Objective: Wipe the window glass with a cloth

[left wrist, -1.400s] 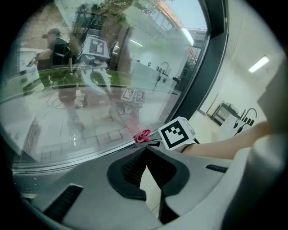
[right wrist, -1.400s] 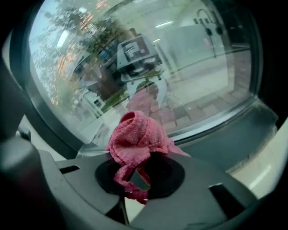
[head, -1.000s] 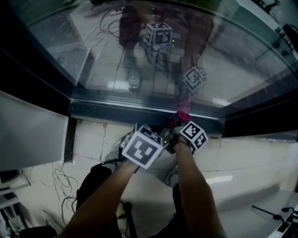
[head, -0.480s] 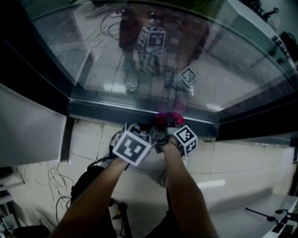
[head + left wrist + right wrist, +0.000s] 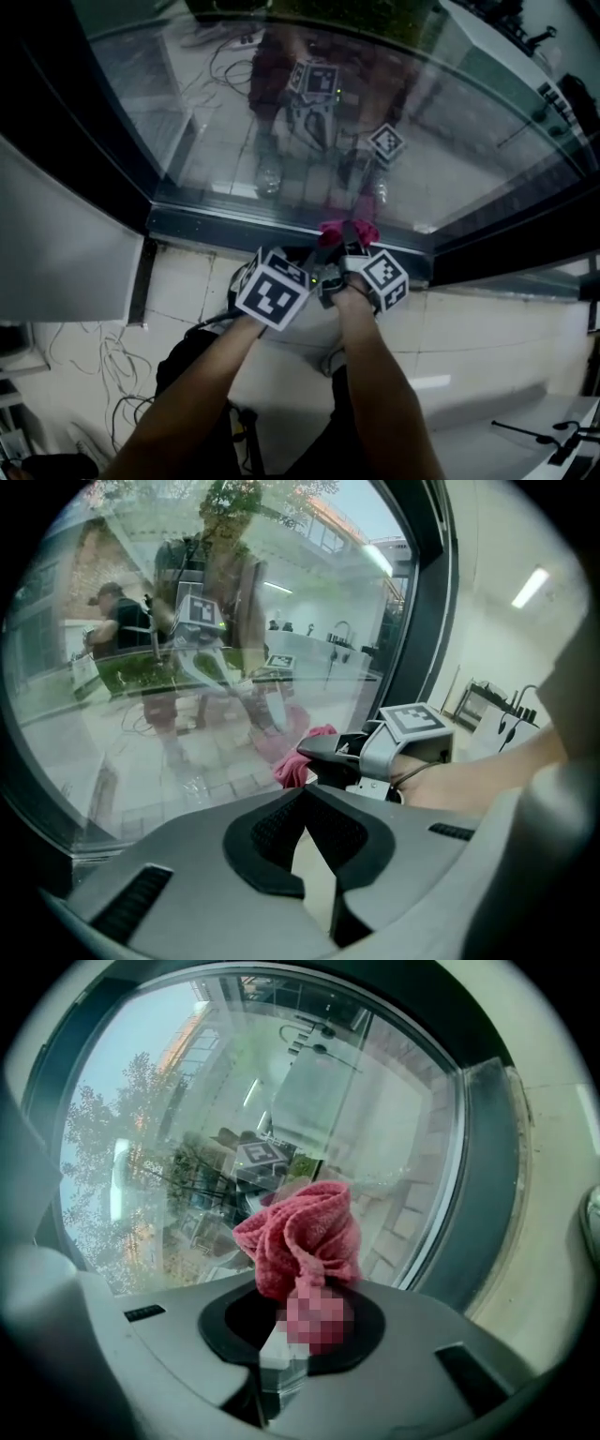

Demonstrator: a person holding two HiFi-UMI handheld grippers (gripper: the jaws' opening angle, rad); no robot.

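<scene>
A crumpled red cloth (image 5: 305,1237) sticks out of my right gripper (image 5: 298,1309), which is shut on it. The cloth (image 5: 347,231) presses on the window glass (image 5: 441,131) just above the dark bottom frame (image 5: 234,223). My left gripper (image 5: 303,797) is shut with nothing between its black pads (image 5: 272,832). It hangs close to the left of the right gripper (image 5: 375,754), pointing at the same pane, and its marker cube (image 5: 272,292) shows in the head view. The cloth (image 5: 298,763) shows past its jaws.
The glass mirrors both marker cubes (image 5: 314,77) and the person's legs. A dark vertical frame (image 5: 427,630) borders the pane on the right. A pale panel (image 5: 56,253) stands at the left. Cables (image 5: 103,366) lie on the tiled floor below.
Both grippers have shifted a little to the left along the bottom of the glass, the cloth staying against the pane. Both stay shut.
</scene>
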